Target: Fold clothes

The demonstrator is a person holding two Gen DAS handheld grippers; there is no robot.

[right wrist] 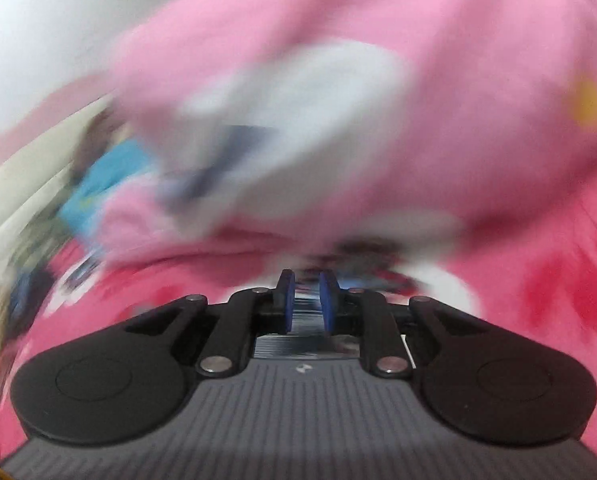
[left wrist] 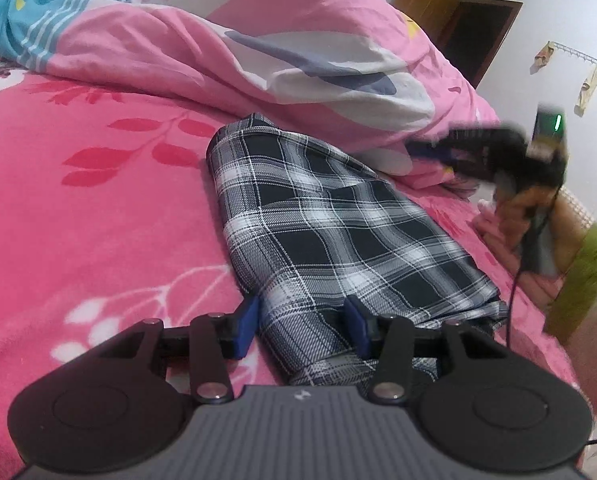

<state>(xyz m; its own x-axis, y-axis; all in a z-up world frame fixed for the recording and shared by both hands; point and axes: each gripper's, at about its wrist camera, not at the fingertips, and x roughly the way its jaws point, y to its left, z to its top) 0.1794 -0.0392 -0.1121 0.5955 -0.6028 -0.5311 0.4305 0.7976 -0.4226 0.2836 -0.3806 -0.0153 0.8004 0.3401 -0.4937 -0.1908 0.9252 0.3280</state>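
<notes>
A folded black-and-white plaid garment lies on the pink floral bedsheet. My left gripper is open, its blue pads on either side of the garment's near end, low over the bed. My right gripper shows in its own heavily blurred view with its blue pads close together but a narrow gap between them, and nothing visibly held. It also shows in the left wrist view, blurred, raised in the air to the right of the garment.
A rumpled pink, white and blue duvet is heaped behind the garment. A wooden door and dark doorway and a white wall with hooks lie at the far right. The person's arm with a green cuff is at the right edge.
</notes>
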